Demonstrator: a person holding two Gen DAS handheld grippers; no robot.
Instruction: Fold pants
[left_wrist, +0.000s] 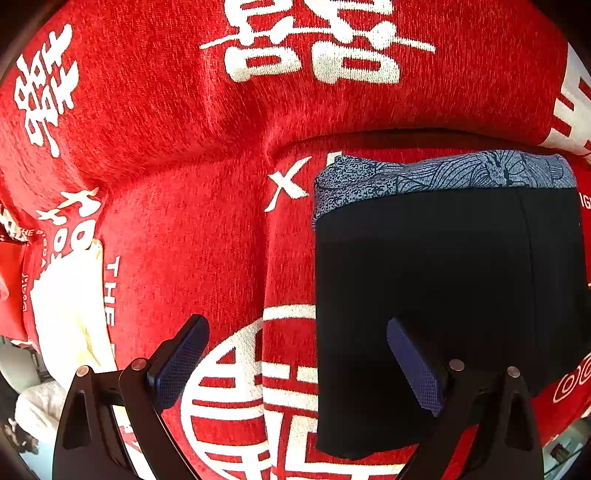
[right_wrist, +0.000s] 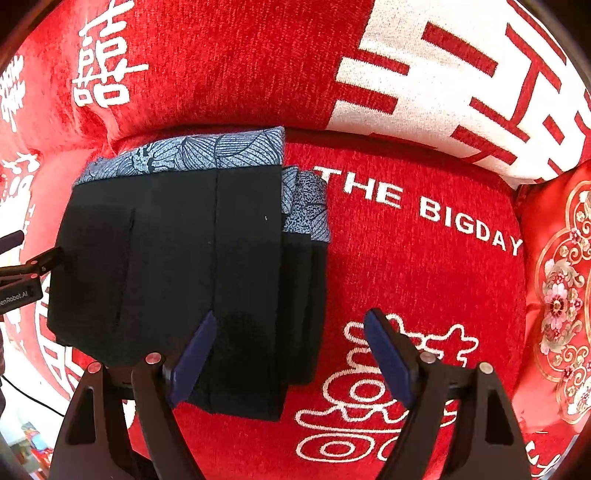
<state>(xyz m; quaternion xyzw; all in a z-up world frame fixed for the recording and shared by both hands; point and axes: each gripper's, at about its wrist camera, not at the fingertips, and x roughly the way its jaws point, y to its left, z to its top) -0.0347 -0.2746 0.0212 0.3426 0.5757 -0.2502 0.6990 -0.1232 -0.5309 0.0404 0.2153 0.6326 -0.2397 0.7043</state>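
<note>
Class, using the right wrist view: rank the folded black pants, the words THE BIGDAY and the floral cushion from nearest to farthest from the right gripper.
1. folded black pants, under its left finger.
2. THE BIGDAY, ahead, slightly right.
3. floral cushion, far right edge.

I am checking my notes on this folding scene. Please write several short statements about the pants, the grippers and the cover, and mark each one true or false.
1. The pants lie folded in a compact stack. True.
2. The right gripper is shut on the pants. False: its jaws stand open above the pants' edge, pinching nothing.
3. A blue patterned lining shows along the far edge of the pants. True.
4. The pants lie on a plain green cover. False: the cover is red with white lettering.
5. The left gripper is open. True.
</note>
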